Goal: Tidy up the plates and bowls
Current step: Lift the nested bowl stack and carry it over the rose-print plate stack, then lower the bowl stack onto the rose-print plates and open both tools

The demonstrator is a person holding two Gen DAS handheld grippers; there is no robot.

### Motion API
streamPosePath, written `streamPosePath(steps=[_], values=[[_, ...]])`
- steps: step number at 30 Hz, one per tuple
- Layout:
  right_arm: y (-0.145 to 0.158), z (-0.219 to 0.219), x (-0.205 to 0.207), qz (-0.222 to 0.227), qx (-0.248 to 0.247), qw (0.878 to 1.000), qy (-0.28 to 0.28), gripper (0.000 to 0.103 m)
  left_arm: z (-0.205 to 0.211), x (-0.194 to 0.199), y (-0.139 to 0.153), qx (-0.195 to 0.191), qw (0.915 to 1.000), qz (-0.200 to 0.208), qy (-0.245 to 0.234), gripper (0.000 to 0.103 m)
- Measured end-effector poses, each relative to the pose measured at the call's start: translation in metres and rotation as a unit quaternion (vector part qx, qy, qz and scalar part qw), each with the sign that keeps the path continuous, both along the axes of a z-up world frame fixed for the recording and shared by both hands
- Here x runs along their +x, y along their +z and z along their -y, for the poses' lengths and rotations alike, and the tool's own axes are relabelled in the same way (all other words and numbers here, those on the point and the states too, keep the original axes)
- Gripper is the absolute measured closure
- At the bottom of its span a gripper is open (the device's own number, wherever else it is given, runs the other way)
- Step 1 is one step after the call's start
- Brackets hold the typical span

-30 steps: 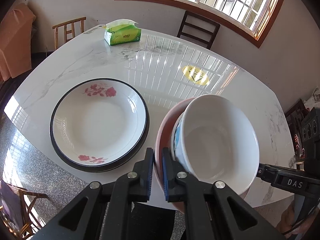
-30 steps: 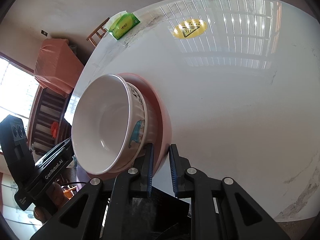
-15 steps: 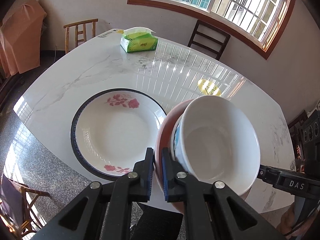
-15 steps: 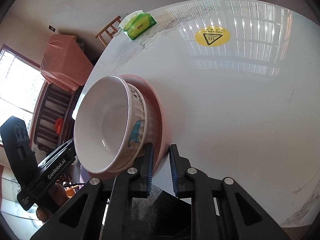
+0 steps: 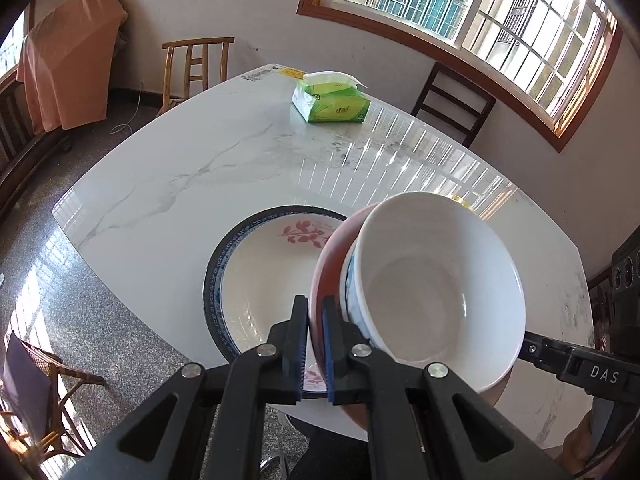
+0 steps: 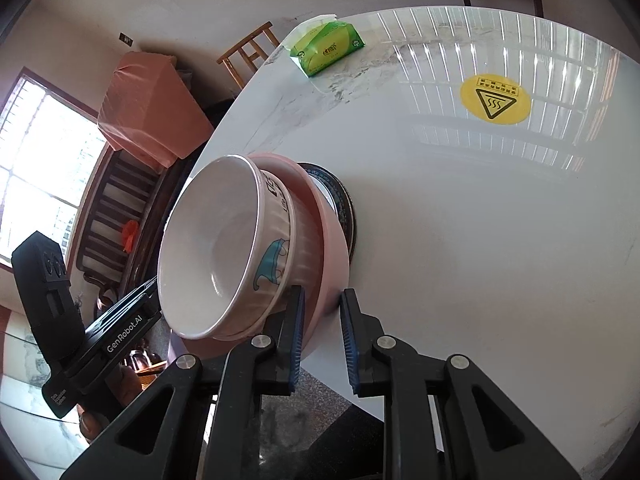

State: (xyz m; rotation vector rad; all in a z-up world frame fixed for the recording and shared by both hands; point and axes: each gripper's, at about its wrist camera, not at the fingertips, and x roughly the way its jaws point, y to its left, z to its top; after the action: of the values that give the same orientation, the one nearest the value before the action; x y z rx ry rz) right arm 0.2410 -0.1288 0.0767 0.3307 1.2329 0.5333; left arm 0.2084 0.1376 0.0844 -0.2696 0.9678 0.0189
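1. My left gripper (image 5: 314, 346) and right gripper (image 6: 322, 338) each clamp an opposite rim of the pink bowl (image 6: 330, 248); the white bowl (image 5: 436, 292) nests inside, both tilted above the flowered plate (image 5: 260, 280) near the table (image 5: 180, 196) edge.
2. Bare marble stretches toward the tissue pack (image 5: 330, 104).
3. Readable: "GenRobot.AI", "DAS"; a yellow heat-warning sticker (image 6: 495, 99).

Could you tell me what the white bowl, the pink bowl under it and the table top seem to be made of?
White bowl: probably glazed ceramic or melamine; smooth glossy inside, ribbed wall with a printed blue motif.
Pink bowl: likely plastic or melamine; matte, uniform colour, thin rim.
Table top: polished marble or marble-look stone; grey veins and mirror-like window reflections.
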Motion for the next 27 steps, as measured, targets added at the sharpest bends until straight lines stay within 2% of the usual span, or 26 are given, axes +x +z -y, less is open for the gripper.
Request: streamPosePath(steps=[8,17,24,27], values=[[-0.010,-0.031,0.023,-0.008,0.012,1.000,0.013,0.084,-0.032,0.014,-0.015,-0.001,0.9995,-0.013,0.029,0.098],[-0.019,-0.047,0.031,-0.015,0.014,1.000,0.021,0.083,-0.051,0.025,-0.031,-0.006,0.9987,-0.027,0.044,0.098],[-0.029,-0.047,0.031,-0.020,0.033,0.999,0.020,0.083,-0.053,0.023,-0.032,0.004,0.9989,-0.005,0.047,0.098],[-0.034,-0.041,0.030,-0.018,0.060,0.998,0.010,0.082,-0.051,0.020,-0.032,0.015,0.9985,0.017,0.049,0.098]])
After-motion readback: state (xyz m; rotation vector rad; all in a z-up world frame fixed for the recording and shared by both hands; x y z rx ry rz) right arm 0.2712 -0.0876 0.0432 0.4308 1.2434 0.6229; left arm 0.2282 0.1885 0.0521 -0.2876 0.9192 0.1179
